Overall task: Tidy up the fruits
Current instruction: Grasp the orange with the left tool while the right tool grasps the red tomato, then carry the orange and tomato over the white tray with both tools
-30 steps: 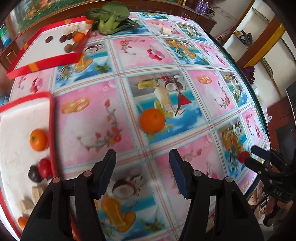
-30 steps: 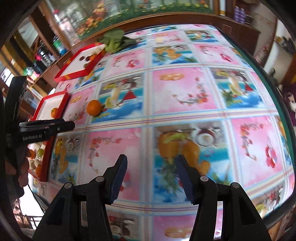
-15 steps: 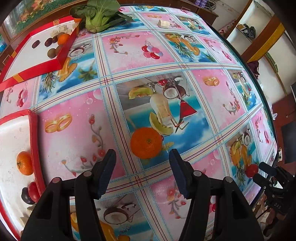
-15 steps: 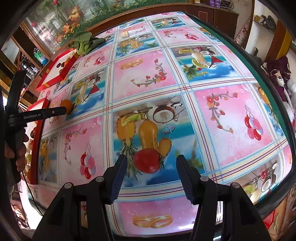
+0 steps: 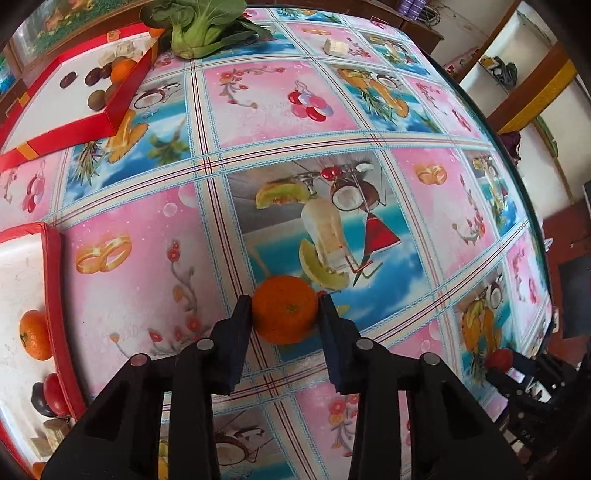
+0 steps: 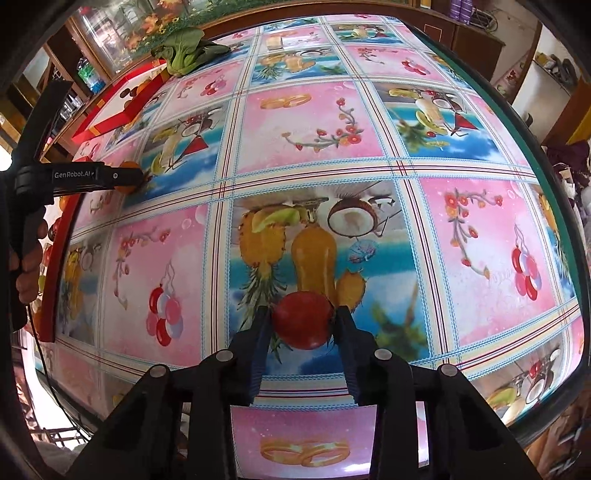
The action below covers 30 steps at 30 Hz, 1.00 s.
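On the fruit-print tablecloth, an orange sits between the jaws of my left gripper. The jaws are closing and both pads touch its sides. In the right wrist view a red round fruit sits between the jaws of my right gripper. These jaws are closing too, with the pads against the fruit. Both fruits rest on the cloth. The right gripper with its red fruit shows at the lower right of the left wrist view.
A red-rimmed white tray lies at the left, holding an orange and red and dark fruits. A second red tray with several fruits lies at the far left. Beside it are leafy greens and a white chunk. The table edge curves along the right.
Both grippers came down and forward over their fruits, and their jaws narrowed from wide apart onto the orange and the red fruit.
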Available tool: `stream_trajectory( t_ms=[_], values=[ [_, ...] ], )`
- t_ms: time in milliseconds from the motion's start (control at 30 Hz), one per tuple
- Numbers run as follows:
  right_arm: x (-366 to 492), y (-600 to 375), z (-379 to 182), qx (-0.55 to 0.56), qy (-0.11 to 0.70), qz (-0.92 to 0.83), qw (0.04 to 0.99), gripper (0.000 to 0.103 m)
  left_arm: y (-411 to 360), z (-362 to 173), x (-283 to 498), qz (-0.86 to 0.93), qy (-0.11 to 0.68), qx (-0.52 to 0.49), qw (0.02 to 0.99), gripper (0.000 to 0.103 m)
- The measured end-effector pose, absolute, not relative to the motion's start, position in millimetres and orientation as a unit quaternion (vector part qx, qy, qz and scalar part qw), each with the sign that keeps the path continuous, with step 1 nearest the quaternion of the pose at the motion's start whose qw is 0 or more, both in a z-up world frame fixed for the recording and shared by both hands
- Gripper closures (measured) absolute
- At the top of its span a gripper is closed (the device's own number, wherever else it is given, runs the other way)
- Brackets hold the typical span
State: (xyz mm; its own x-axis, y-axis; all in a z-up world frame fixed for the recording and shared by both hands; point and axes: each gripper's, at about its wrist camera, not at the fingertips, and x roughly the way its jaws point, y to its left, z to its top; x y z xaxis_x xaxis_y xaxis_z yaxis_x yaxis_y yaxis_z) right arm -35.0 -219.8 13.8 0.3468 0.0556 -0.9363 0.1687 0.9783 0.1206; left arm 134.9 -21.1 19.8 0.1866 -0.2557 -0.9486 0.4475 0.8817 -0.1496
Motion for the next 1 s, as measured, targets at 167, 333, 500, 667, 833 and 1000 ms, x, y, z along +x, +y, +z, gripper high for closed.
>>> stream_trajectory(
  t_ms=[167,333,500,667,833,1000],
  values=[
    [-32.3,-217.4,18.5,0.114,0.568,-0.018,0.815,0.068,-18.5,22.3,125.4,-0.231,0.599,0.087,0.762,0.07],
    [-21.0,-203.1,24.8,0.105,0.564,0.007,0.819,0.068,-2.0,31.9,116.3,-0.221,0.598,0.083,0.766,0.07],
    [-5.7,-183.0,28.7,0.088,0.564,0.039,0.82,0.068,21.4,44.7,107.6,-0.204,0.589,0.078,0.778,0.07],
    [12.4,-154.4,33.7,0.062,0.563,0.079,0.82,0.068,50.8,54.9,100.7,-0.183,0.588,0.065,0.785,0.07],
    [27.1,-116.9,39.2,0.031,0.559,0.125,0.819,0.068,78.5,60.1,94.8,-0.166,0.596,0.047,0.784,0.07],
    [38.1,-77.5,40.0,0.001,0.557,0.165,0.814,0.068,113.7,67.4,87.1,-0.145,0.594,0.023,0.791,0.07]
  ],
)
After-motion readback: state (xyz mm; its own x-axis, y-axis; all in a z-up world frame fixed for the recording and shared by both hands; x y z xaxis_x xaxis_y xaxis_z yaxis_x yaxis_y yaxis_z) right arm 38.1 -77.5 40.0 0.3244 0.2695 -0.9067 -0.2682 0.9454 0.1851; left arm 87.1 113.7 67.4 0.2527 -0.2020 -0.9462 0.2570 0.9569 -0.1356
